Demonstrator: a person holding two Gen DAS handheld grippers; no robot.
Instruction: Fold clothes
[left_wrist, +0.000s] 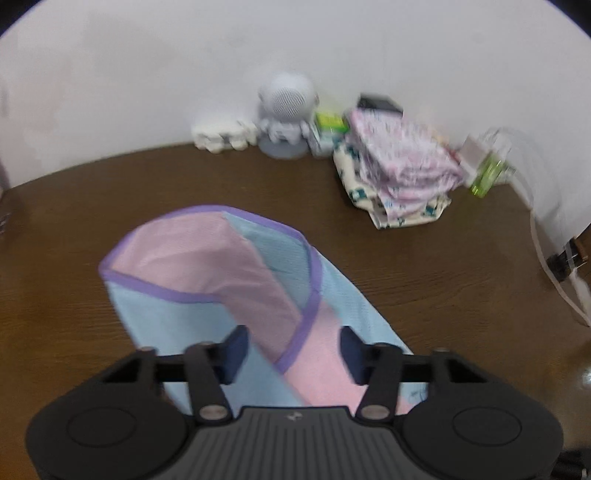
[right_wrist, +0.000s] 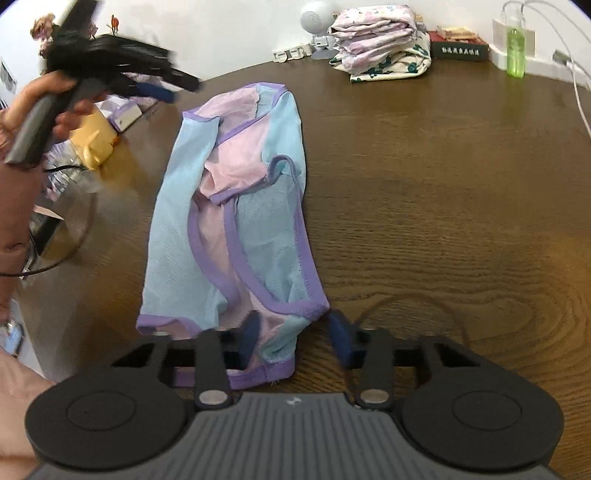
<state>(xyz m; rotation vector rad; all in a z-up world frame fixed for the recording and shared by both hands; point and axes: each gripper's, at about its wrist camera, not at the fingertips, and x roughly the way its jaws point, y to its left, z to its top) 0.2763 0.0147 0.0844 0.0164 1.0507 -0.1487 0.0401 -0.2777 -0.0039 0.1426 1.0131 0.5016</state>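
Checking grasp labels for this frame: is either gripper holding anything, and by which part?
Nothing held. Right gripper has its jaws apart around the near hem of the garment, not pinching it; left gripper is open, lifted clear of the cloth.

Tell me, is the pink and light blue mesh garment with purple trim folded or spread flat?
Partly folded: the mesh garment lies lengthwise doubled, sides overlapping, on the brown wooden table.

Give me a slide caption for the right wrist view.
Right gripper open over the near hem of a blue-pink garment on the wooden table; left gripper raised beyond.
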